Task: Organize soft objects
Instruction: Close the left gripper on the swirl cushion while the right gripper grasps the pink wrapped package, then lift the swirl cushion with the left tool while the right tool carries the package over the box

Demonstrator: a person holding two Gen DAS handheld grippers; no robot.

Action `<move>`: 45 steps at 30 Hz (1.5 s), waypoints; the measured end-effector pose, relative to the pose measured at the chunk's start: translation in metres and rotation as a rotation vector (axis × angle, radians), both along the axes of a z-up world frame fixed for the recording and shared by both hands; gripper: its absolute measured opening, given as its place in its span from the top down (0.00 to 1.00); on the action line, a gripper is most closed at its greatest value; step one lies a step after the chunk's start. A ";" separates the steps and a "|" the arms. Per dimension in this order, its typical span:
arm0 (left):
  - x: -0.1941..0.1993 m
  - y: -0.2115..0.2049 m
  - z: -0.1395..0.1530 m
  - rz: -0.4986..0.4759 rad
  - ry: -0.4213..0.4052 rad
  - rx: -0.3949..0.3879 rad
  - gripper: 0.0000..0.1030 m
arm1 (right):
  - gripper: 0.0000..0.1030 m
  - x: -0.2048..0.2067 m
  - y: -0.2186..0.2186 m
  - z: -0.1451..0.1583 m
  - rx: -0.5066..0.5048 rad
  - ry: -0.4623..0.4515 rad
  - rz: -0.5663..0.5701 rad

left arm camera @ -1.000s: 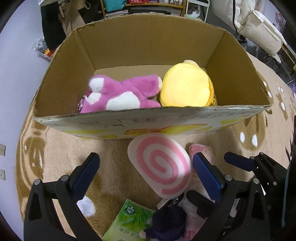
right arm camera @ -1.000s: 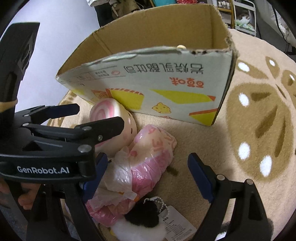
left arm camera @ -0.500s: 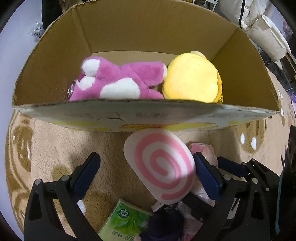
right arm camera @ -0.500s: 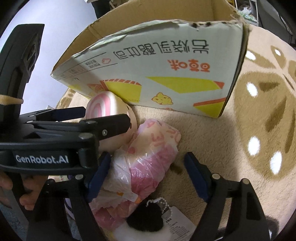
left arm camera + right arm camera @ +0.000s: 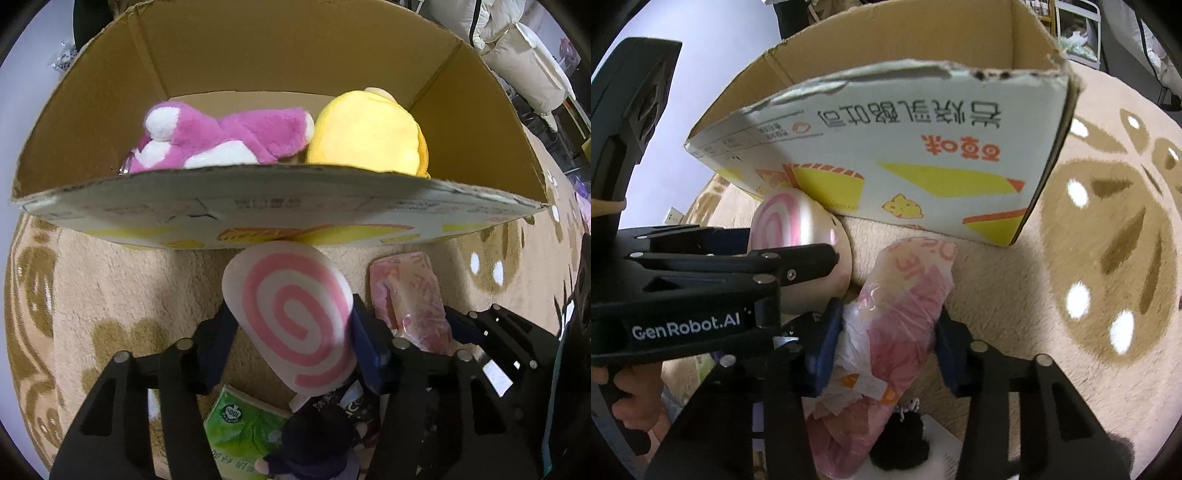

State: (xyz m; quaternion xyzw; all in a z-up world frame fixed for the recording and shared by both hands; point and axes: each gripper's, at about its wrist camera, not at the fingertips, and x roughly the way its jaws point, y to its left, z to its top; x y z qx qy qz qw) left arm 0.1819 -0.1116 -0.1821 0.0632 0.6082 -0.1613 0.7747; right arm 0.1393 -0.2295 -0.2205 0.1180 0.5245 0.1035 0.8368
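Swirl cushion (image 5: 295, 317) sat on the rug just before the box (image 5: 280, 206), between my left tool (image 5: 291, 332)'s closing jaws. Beside it, my right tool (image 5: 886, 332) was closing across the pink bag (image 5: 901, 314)'s long axis.

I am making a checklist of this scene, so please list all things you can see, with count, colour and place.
cardboard box: one, brown, on the rug
plush toy: one, purple and white, inside the box
round plush: one, yellow, inside the box
swirl cushion: one, pink and white, before the box
wrapped bundle: one, pink, beside the cushion
tissue pack: one, green, on the rug
rug: one, beige and brown
left gripper: closing, pads on the cushion
right gripper: closing, pads on the bundle
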 end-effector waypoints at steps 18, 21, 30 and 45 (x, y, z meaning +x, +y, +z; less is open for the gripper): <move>-0.033 0.024 0.019 0.071 -0.087 0.036 0.66 | 0.80 -0.017 -0.005 0.045 -0.016 -0.155 -0.033; -0.046 0.031 0.031 0.084 -0.132 0.030 0.66 | 0.81 -0.023 -0.009 0.056 -0.011 -0.188 -0.045; -0.063 0.052 0.083 0.149 -0.289 -0.003 0.67 | 0.82 -0.048 -0.012 0.093 -0.014 -0.291 -0.089; -0.067 0.075 0.159 0.168 -0.558 0.007 0.66 | 0.82 -0.057 -0.012 0.159 -0.047 -0.433 -0.094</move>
